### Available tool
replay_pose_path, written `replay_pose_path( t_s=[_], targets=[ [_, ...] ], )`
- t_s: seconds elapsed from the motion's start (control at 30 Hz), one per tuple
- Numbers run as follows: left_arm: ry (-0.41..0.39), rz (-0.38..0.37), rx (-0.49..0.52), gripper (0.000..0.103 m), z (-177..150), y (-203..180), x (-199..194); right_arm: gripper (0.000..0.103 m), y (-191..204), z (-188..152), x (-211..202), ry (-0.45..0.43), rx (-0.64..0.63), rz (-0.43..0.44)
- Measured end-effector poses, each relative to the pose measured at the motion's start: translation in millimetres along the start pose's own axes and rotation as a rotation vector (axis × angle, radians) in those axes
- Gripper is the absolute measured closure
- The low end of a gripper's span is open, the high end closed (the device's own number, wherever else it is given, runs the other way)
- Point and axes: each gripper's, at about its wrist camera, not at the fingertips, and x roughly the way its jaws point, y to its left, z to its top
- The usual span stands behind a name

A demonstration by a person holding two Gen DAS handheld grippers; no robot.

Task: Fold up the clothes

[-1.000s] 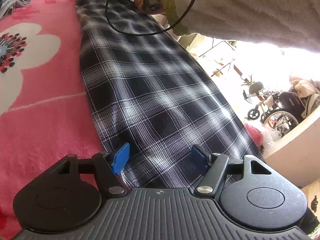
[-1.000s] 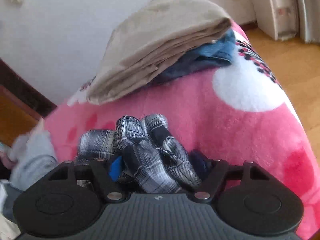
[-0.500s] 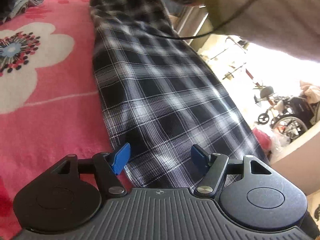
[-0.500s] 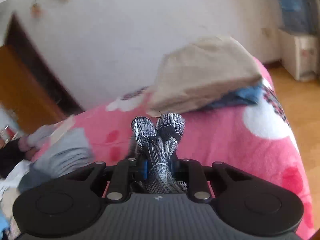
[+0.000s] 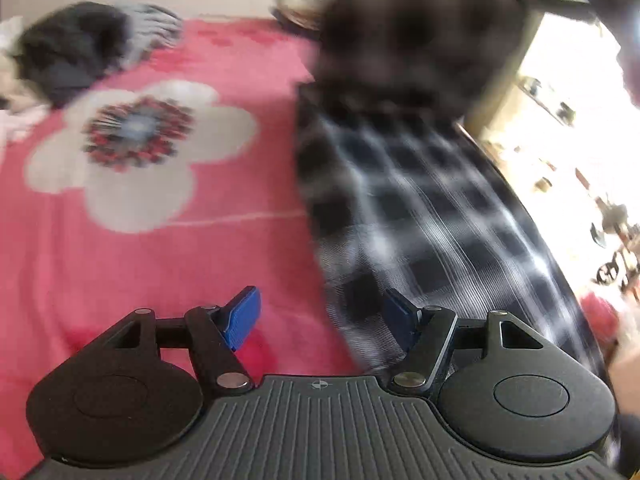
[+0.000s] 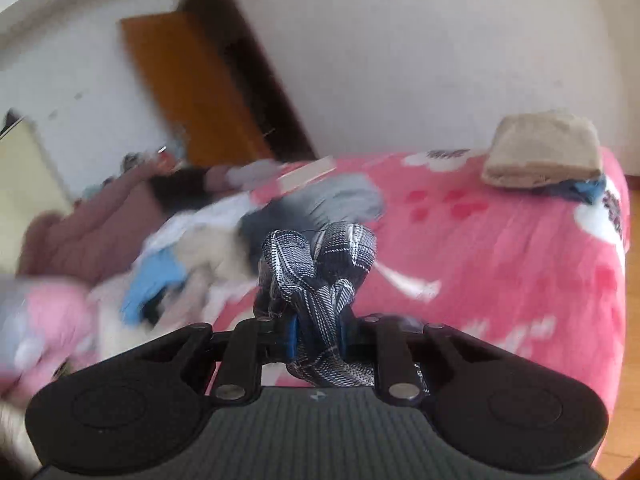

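Our right tongs [image 6: 316, 338] are clamped on a bunched end of the plaid garment [image 6: 320, 264], while our left tongs [image 5: 320, 316] stand apart over its near edge, gripping nothing. The dark blue-and-white checked cloth stretches along the pink flowered bed [image 5: 140, 240].

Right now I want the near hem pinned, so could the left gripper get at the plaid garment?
Probably yes: the left gripper is open, empty, with the plaid garment just beside its right finger.
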Motion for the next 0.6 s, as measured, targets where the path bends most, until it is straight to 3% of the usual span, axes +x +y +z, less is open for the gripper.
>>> replay_pose_path(
  t_s=[0.17, 0.33, 0.4, 0.47, 0.6],
  targets=[
    [-0.014, 0.012, -0.09, 0.036, -6, 11, -28, 0.083, 59, -94, -42, 0.055, -0.152, -0.049],
    [0.009, -0.074, -0.092, 0.036, -19, -5, -38, 0.079, 105, -220, -41, 0.304, -0.431, -0.182],
    [0.004, -0.12, -0.082, 0.036, -22, -13, -43, 0.067, 116, -254, -43, 0.346, -0.538, -0.243],
    [-0.006, -0.153, -0.071, 0.036, -23, -21, -47, 0.059, 123, -267, -51, 0.352, -0.571, -0.274],
    [-0.019, -0.198, -0.055, 0.036, -24, -36, -49, 0.057, 140, -270, -70, 0.342, -0.598, -0.315]
  ],
)
